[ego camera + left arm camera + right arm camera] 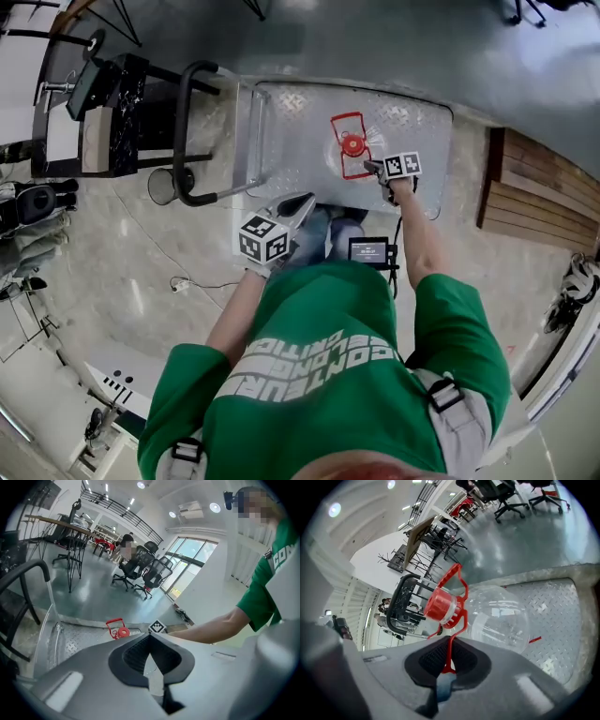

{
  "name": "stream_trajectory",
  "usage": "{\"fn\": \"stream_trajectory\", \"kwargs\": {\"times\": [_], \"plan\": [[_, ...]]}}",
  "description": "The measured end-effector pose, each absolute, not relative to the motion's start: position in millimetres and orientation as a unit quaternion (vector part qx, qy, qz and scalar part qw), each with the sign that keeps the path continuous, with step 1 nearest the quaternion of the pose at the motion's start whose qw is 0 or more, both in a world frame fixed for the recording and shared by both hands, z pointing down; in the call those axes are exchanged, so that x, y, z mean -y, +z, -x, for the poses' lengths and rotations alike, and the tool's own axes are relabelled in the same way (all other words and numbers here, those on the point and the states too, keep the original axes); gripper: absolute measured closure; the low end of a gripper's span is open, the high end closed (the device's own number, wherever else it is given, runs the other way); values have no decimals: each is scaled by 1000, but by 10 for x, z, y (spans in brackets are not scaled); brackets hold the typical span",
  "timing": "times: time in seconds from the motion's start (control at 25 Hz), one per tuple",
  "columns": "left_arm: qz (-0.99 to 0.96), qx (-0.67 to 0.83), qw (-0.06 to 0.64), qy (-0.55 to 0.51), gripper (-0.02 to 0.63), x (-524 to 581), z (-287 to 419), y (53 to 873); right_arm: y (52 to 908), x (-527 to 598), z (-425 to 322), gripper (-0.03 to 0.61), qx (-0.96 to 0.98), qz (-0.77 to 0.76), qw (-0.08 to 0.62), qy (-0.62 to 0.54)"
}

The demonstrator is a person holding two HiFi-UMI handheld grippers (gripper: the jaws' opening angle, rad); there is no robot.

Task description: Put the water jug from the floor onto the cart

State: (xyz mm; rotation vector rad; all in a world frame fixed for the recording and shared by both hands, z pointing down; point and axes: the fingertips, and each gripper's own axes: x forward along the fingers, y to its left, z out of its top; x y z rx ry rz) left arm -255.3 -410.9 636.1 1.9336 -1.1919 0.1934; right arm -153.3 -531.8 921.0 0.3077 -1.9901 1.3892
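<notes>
Cart (291, 150) deck: water jug (501, 616), handle (450, 651) pinched by right gripper (449, 665) fingers; left gripper (151, 641) fingers together, empty; poss. handle slip, roll-off

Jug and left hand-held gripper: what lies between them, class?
Only bare cart deck between the left hand-held gripper and jug, shown in the left gripper view.

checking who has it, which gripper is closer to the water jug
Right. The right gripper is shut on the jug by its red handle, over the cart. The left gripper is shut and empty, apart from the jug, by the cart's near edge.
</notes>
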Motion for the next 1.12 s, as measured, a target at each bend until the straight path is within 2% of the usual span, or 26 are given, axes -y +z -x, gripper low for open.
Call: {"fn": "stream_trajectory", "kwargs": {"times": [0.2, 0.4, 0.6, 0.64, 0.72, 0.8, 1.12], "plan": [[-782, 458, 415, 81, 600, 4139, 2368, 6333, 9308, 5175, 1197, 588, 745, -141, 352, 549], [-795, 439, 409, 92, 600, 4147, 2180, 6306, 9531, 5031, 858, 588, 717, -171, 416, 533], [-798, 433, 405, 104, 600, 4118, 2087, 6314, 9559, 5065, 788, 584, 713, -197, 406, 536], [-799, 432, 405, 107, 600, 4106, 2072, 6307, 9552, 5082, 767, 568, 709, -208, 404, 540], [-800, 431, 402, 110, 600, 4090, 2045, 6278, 9517, 5105, 709, 496, 704, -223, 406, 539], [-805, 430, 394, 109, 600, 4138, 2037, 6221, 9419, 5198, 648, 469, 708, -232, 410, 526], [-824, 433, 357, 85, 600, 4385, 1970, 5905, 8268, 5673, 407, 468, 802, -245, 388, 383]]}}
